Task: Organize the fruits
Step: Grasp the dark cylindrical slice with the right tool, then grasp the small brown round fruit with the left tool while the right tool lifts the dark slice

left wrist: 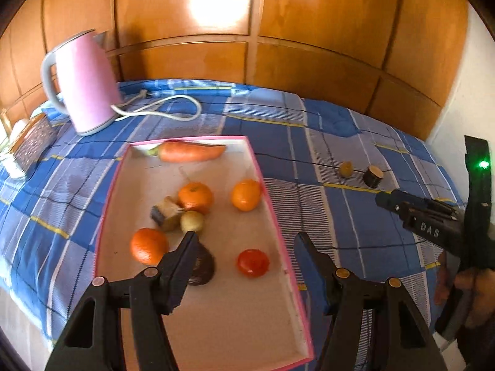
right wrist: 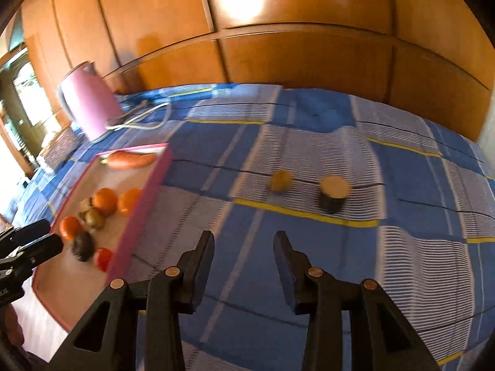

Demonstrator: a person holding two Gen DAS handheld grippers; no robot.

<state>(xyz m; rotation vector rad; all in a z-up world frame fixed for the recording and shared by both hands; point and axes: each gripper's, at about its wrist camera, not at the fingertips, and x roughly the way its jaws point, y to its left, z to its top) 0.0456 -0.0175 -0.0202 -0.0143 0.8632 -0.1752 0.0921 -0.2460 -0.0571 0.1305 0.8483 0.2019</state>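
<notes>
Judging by what lies outside the pink-rimmed tray (left wrist: 272,213), two pieces are left on the blue checked bedcover (right wrist: 309,117): a small yellow-green fruit (right wrist: 280,180) and a short dark stub with a pale cut top (right wrist: 334,197). They sit near each other, well apart from the tray's right wall.

Handling, estimated: both look light and stiff enough for a pad grip. The round fruit is smooth and may roll on the soft cloth; take it across its widest part. The stub stands on a flat end; take it by its dark sides, below the cut face. The cover will give under pressure, so pressing down risks sinking.

Tray already holds three oranges (left wrist: 195,197), a carrot (left wrist: 191,151) at the far wall, a tomato (left wrist: 252,262), another yellow-green fruit (left wrist: 191,221), a cut chunk (left wrist: 165,213) and a dark rounded piece (left wrist: 202,266).

Right gripper (right wrist: 244,241): jaws parted, nothing between them, aimed toward the two loose pieces. Left gripper (left wrist: 246,238): jaws apart, empty, straddling the tray's right wall.
</notes>
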